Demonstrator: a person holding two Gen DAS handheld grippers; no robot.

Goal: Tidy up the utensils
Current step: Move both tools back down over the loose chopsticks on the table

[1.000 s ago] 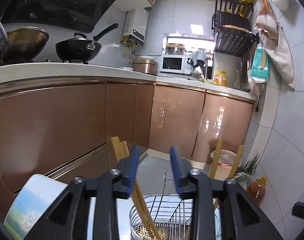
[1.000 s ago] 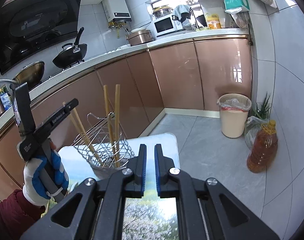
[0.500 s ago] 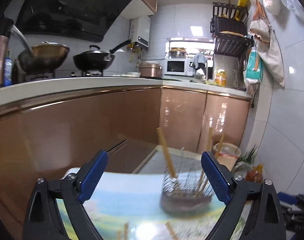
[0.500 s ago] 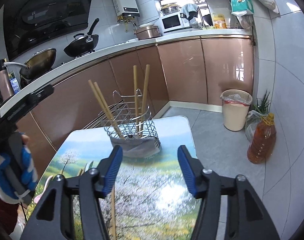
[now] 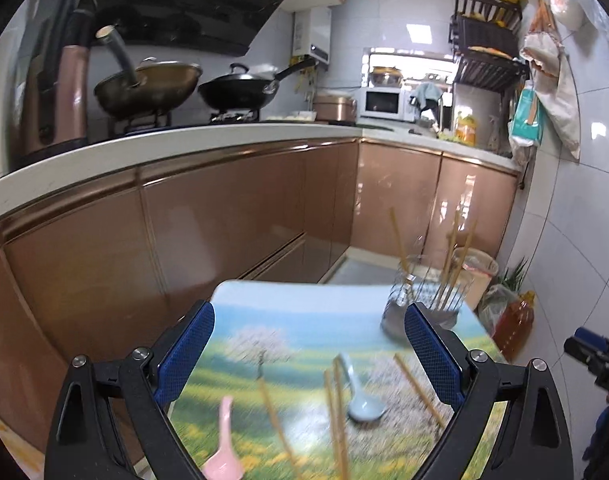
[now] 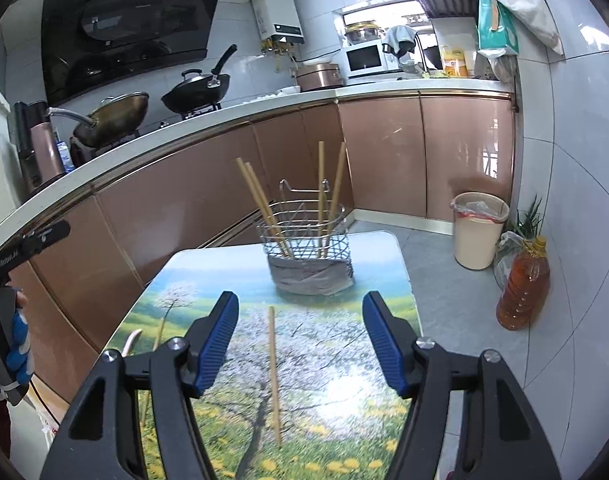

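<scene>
Both tongs, left gripper (image 5: 308, 354) and right gripper (image 6: 300, 342), spread wide, empty, readied over loose wooden chopsticks (image 6: 273, 372) for wire mesh utensil basket (image 6: 309, 236).

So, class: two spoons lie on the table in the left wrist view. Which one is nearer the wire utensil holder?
The pale blue spoon. It lies farther up the table, toward the wire utensil holder; the pink spoon lies at the near edge.
</scene>
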